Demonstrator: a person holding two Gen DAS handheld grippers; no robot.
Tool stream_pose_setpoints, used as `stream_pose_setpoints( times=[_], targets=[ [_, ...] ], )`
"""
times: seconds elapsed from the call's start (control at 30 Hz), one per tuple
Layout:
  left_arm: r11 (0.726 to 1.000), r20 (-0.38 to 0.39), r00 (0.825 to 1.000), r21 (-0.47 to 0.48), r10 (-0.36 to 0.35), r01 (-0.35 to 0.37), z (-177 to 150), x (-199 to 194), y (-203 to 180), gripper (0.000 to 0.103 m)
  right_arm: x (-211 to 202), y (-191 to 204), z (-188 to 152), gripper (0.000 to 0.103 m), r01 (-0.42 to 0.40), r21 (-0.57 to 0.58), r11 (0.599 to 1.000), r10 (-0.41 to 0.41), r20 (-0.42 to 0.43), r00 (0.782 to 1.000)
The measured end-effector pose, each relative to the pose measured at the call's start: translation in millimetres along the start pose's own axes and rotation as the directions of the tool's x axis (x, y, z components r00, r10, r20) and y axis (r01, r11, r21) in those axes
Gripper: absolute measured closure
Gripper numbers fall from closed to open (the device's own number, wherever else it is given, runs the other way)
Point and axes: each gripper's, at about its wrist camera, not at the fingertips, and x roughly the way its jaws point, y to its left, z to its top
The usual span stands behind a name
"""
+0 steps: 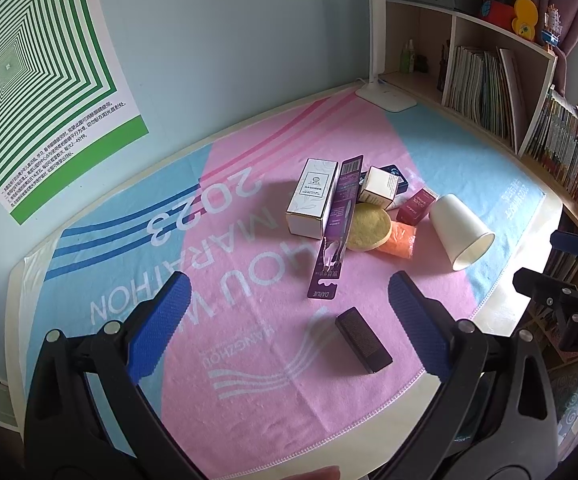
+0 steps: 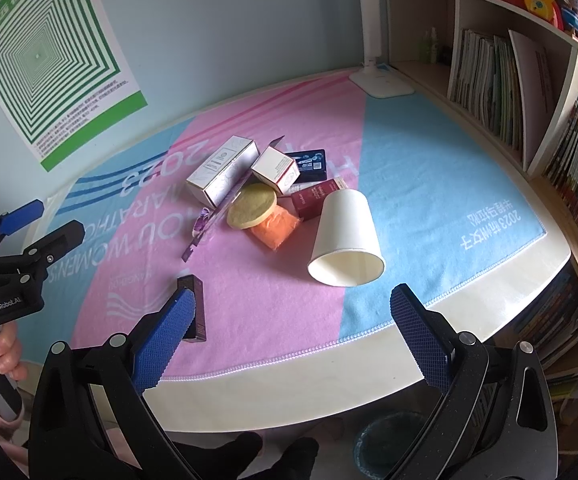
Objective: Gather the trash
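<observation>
So both of my grippers are hanging over the near edge of the desk, and neither has hold of anything. My left gripper [image 1: 289,308] has its blue fingers [image 1: 161,320] spread wide at the bottom of the left wrist view, nothing between them but towel. My right gripper [image 2: 293,332] is just as wide open at the bottom of its own view, with bare pink cloth in the gap.

The trash sits in a loose pile in the middle of the frame on the pink and blue towel [image 1: 249,360]. White carton [image 1: 313,204] lies on the left of the heap, with the purple toothbrush pack [image 1: 335,224] leaning along its right side. Just right of that is a round yellow sponge [image 1: 369,226] touching an orange packet [image 1: 397,242], and a small white box [image 1: 379,187] behind them. A red box [image 1: 415,208] sits beside the paper cup [image 1: 459,230], which is tipped on its side, mouth toward the lower right.

A dark brown box [image 1: 363,338] lies apart from the pile, nearer to me, lower centre. In the right wrist view my left finger partly covers it.

A bin [image 2: 389,440] shows under the desk edge, bottom of the right view.
</observation>
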Motion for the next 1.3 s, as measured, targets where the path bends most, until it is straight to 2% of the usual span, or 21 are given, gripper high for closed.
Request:
stream_pose_setpoints(
  times=[0.73, 0.97, 1.3],
  targets=[
    [1.0, -0.048, 0.999, 0.002, -0.013, 0.013, -0.2, 9.5, -7.9, 0.006, 6.9, -5.8, -0.6, 0.006, -0.004, -0.002, 1.0, 0.004, -0.014, 1.0],
    [1.0, -0.086, 0.996, 0.001, -0.03, 0.03, 4.7, 21.8, -10.7, 0.006, 15.5, -13.4, 4.5, 0.006, -0.007, -0.002, 1.0, 0.007, -0.032, 0.999],
    [1.0, -0.133, 0.991, 0.021, -0.009, 0.012, 11.2, 49.1, -14.5, 0.006, 32.4, -24.2, 16.0, 0.006, -0.01, 0.0, 1.0, 0.01, -0.06, 0.998]
  ],
)
